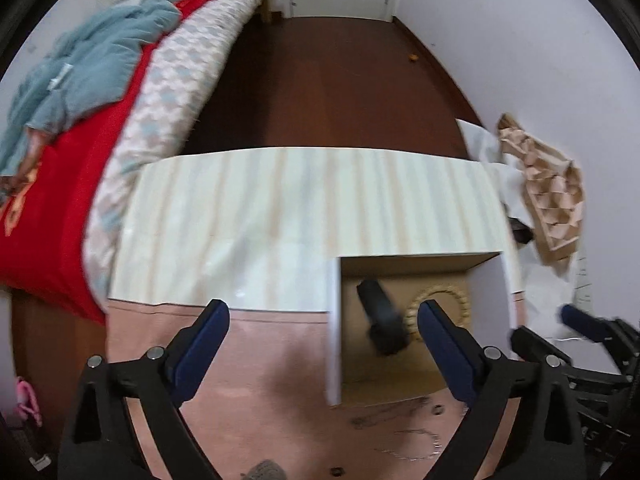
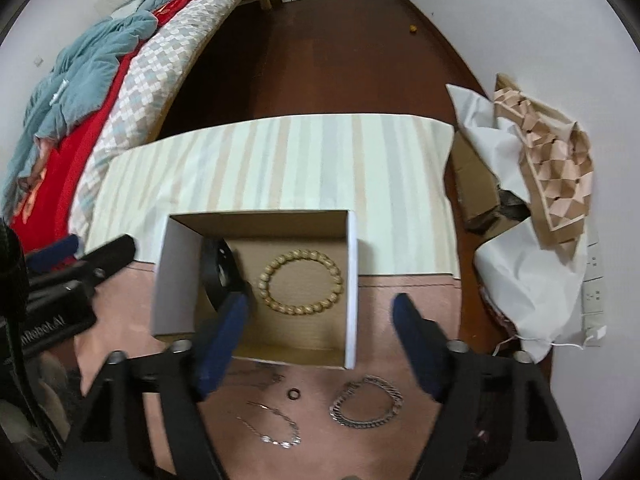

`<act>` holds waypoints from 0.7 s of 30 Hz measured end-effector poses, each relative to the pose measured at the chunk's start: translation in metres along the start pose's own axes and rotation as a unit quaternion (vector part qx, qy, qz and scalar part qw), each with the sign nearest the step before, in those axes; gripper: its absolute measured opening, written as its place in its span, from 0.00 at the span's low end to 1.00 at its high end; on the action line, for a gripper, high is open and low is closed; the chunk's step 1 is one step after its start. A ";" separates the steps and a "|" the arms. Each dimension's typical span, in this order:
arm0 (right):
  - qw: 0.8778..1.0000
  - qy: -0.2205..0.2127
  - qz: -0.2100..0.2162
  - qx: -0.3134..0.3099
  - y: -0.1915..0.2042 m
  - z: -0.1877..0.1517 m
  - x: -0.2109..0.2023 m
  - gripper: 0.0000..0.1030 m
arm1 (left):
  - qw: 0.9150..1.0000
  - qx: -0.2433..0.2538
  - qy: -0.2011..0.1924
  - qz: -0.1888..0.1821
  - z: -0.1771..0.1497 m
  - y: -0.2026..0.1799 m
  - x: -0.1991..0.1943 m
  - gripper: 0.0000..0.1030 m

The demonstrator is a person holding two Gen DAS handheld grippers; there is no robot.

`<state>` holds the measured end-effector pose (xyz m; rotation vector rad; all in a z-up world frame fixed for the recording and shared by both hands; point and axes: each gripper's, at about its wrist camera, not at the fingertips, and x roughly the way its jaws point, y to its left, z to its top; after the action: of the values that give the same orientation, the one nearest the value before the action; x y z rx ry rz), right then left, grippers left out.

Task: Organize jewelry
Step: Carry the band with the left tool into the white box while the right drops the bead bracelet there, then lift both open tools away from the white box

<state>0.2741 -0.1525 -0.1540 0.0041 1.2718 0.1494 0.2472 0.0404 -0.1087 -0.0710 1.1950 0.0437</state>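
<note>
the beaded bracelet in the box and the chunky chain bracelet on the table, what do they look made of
Beaded bracelet: probably wood, as the round tan beads look matte with little shine. Chain bracelet: probably metal, as its grey-silver flat links glint with bright highlights; steel or silver cannot be told. The box holding the beads looks like plain cardboard, brown inside, white outside.

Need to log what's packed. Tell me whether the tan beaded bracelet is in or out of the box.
In. The tan beaded bracelet lies flat on the floor of the open white cardboard box, beside a black band.
</note>
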 end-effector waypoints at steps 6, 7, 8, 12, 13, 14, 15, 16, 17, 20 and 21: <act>0.999 0.000 -0.036 -0.010 0.007 -0.020 0.004 0.95 | 1.000 -0.004 -0.007 0.023 -0.027 0.010 -0.003 0.99; 0.999 -0.002 -0.039 -0.010 0.008 -0.024 0.003 0.99 | 1.000 -0.004 -0.009 0.023 -0.031 0.010 -0.004 0.99; 0.999 -0.004 -0.040 -0.009 0.009 -0.027 0.003 1.00 | 1.000 -0.004 -0.012 0.024 -0.035 0.011 -0.006 0.99; 0.998 -0.018 -0.052 -0.004 0.011 -0.036 -0.005 1.00 | 1.000 -0.003 -0.024 0.020 -0.043 0.009 -0.015 1.00; 0.998 -0.023 -0.055 -0.002 0.011 -0.039 -0.009 1.00 | 0.999 -0.003 -0.027 0.024 -0.045 0.009 -0.017 1.00; 0.998 -0.025 -0.057 -0.002 0.012 -0.041 -0.012 1.00 | 0.999 -0.002 -0.031 0.030 -0.047 0.009 -0.021 1.00; 0.998 -0.029 -0.060 -0.001 0.012 -0.043 -0.016 1.00 | 0.999 -0.002 -0.037 0.033 -0.049 0.009 -0.026 1.00; 0.997 -0.035 -0.065 0.000 0.012 -0.045 -0.021 1.00 | 0.999 -0.001 -0.042 0.035 -0.051 0.008 -0.030 1.00; 0.997 -0.040 -0.068 -0.001 0.013 -0.046 -0.025 1.00 | 0.998 0.001 -0.047 0.038 -0.053 0.008 -0.035 1.00; 0.996 -0.057 -0.072 0.000 0.014 -0.053 -0.043 1.00 | 0.996 0.003 -0.067 0.051 -0.061 0.008 -0.053 1.00; 0.995 -0.064 -0.073 0.000 0.015 -0.056 -0.051 1.00 | 0.996 0.002 -0.075 0.053 -0.064 0.009 -0.061 1.00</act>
<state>0.2044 -0.1481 -0.1211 -0.0785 1.1401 0.0231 0.1644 0.0446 -0.0757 -0.0002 1.0469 0.1380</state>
